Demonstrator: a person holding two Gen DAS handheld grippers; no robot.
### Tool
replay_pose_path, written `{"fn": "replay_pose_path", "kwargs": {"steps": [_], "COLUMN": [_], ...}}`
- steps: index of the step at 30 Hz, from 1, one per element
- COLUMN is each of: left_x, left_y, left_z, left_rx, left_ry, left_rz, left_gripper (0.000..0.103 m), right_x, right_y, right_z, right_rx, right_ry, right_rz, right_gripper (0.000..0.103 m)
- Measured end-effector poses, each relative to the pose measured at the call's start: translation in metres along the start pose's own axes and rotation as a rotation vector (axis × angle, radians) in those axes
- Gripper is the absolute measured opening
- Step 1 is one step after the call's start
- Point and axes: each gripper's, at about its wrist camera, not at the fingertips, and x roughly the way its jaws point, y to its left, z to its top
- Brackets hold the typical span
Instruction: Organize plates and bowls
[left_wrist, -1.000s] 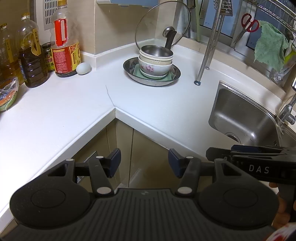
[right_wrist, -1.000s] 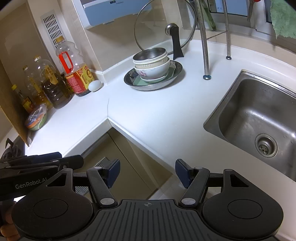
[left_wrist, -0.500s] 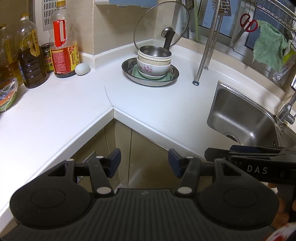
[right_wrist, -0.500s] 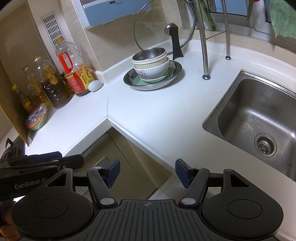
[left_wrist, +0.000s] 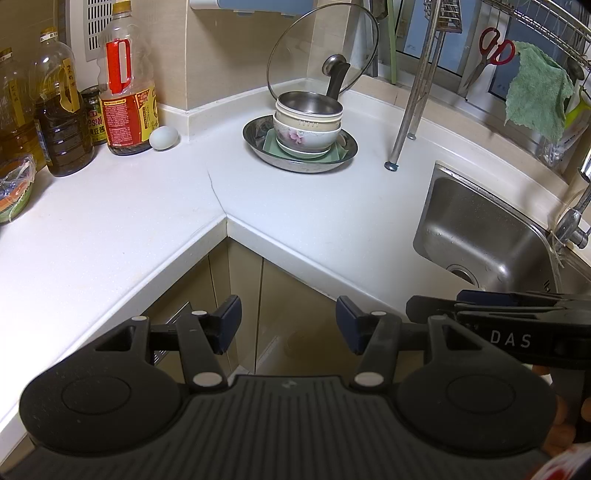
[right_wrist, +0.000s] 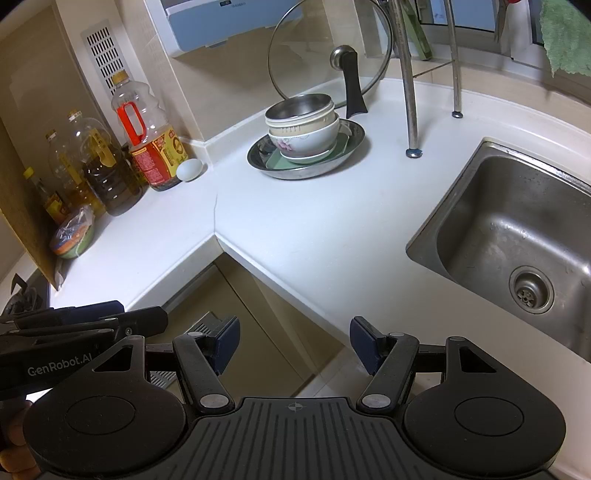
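A white L-shaped countertop (left_wrist: 295, 221) wraps a kitchen corner, with beige cabinet doors below the inner angle. At the back of the corner sits the stack of dishes: a steel basin (left_wrist: 258, 147) holding a green square plate (left_wrist: 269, 144), a white plate, a floral bowl (left_wrist: 306, 138), a cream ribbed bowl (left_wrist: 306, 119) and a steel bowl (left_wrist: 310, 103) on top. A glass lid (right_wrist: 328, 48) leans upright just behind it.

The left gripper (left_wrist: 288, 326) hangs over the cabinet gap, well apart from the stack, jaws spread wide and holding nothing. The right gripper (right_wrist: 293, 343) is likewise wide open and empty.

The right wrist view alone shows the sink (right_wrist: 480, 206) drain; the left wrist view alone shows red scissors (left_wrist: 493, 50) and a tap (left_wrist: 572, 221). Oil bottles (left_wrist: 125, 85) and what looks like a pale egg (left_wrist: 164, 137) stand left of the stack.
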Motion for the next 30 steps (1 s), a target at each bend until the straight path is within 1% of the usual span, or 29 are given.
{"fn": "replay_pose_path", "kwargs": {"steps": [30], "left_x": [-0.0013], "left_y": [-0.0028], "left_z": [0.0020], "left_rx": [-0.002], "left_ry": [-0.001], "left_rz": [0.001], "left_gripper": [0.054], "right_x": [-0.0010], "right_y": [0.0008], "right_z": [-0.0004], "right_rx": [-0.001], "right_ry": [0.000], "right_rz": [0.000], "right_gripper": [0.066]}}
